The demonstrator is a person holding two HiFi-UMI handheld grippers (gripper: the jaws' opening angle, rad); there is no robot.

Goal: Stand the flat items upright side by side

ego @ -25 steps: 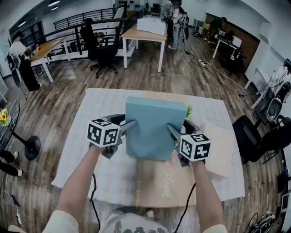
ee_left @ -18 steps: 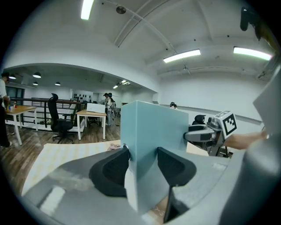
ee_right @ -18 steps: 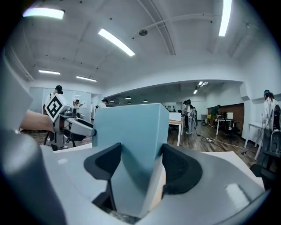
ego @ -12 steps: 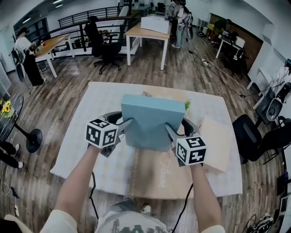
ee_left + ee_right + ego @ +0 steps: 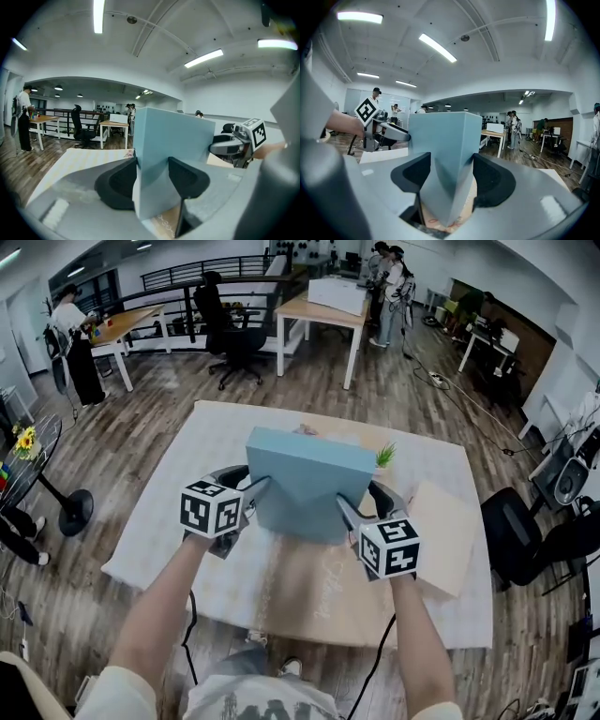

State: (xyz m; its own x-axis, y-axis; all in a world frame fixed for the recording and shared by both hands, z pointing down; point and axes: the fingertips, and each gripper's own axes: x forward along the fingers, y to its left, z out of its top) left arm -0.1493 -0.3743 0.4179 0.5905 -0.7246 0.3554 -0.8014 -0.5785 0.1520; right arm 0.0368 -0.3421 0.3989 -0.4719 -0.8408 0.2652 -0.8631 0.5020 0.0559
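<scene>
1. Both forearms reach forward over the table [image 5: 178, 521]. The left gripper [image 5: 256, 491] and the right gripper [image 5: 349, 512] are at about the same height, each pointing inward and a little downward.
2. The left gripper [image 5: 152, 180] is clamped on the left edge of the pale blue slab [image 5: 305, 479], with a dark pad pressing on each face.
3. The right gripper [image 5: 450, 180] grips the slab's opposite edge near a lower corner. Its jaws have just been closing, with the slab [image 5: 445, 136] between them.
4. The slab [image 5: 173, 136] sits between the two grippers over the brown sheet [image 5: 319, 587] in the middle of the cloth-covered table. Whether its lower edge touches the sheet cannot be told.
5. It stands close to upright, leaning slightly. Its broad face is toward the person and its top edge runs left to right, from one gripper to the other.
6. A flat beige board [image 5: 441, 535] lies on the cloth just right of the right gripper. A small green plant [image 5: 385, 456] shows behind the slab's upper right corner.
</scene>
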